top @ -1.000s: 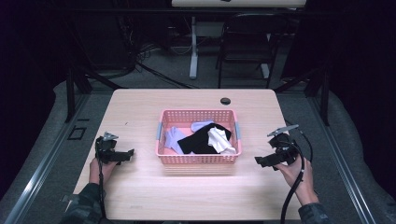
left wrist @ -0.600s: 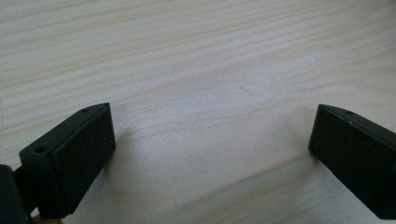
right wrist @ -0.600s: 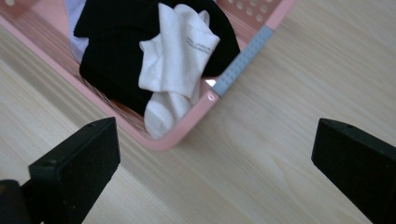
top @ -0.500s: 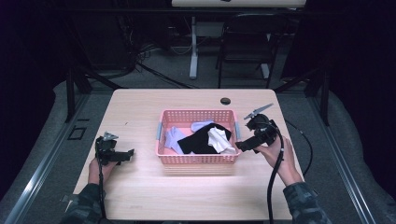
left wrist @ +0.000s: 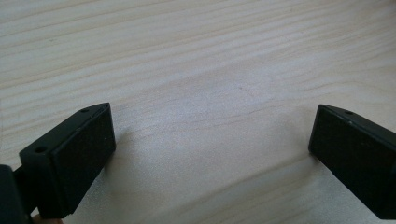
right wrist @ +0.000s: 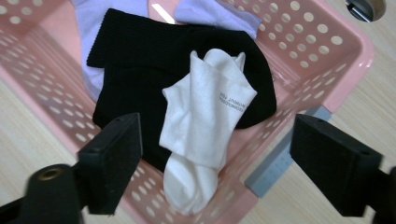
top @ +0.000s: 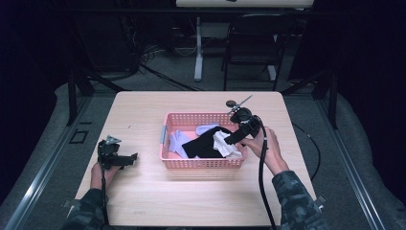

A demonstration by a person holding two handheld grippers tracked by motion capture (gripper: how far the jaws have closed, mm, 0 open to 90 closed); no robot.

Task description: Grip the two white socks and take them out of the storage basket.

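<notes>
Left gripper (top: 129,157): you held it low over the bare table (top: 143,201) near your edge, jaws spread wide, nothing between them, well apart from the basket.
Right hand (top: 268,146): you had it raised at the basket's right end, tilting the right gripper (right wrist: 215,163) down into it.
Right gripper state: jaws spread, hanging above the white sock (right wrist: 205,121), not touching it.
Writing: one line of small dark print ran along the white sock, too small to read.
Basket (top: 203,164): pink, perforated, mid-table; the white sock lay on a black garment (right wrist: 140,60) with lilac socks (right wrist: 212,14) behind.
Far edge: a small dark round object (top: 231,103) sat on the table.
</notes>
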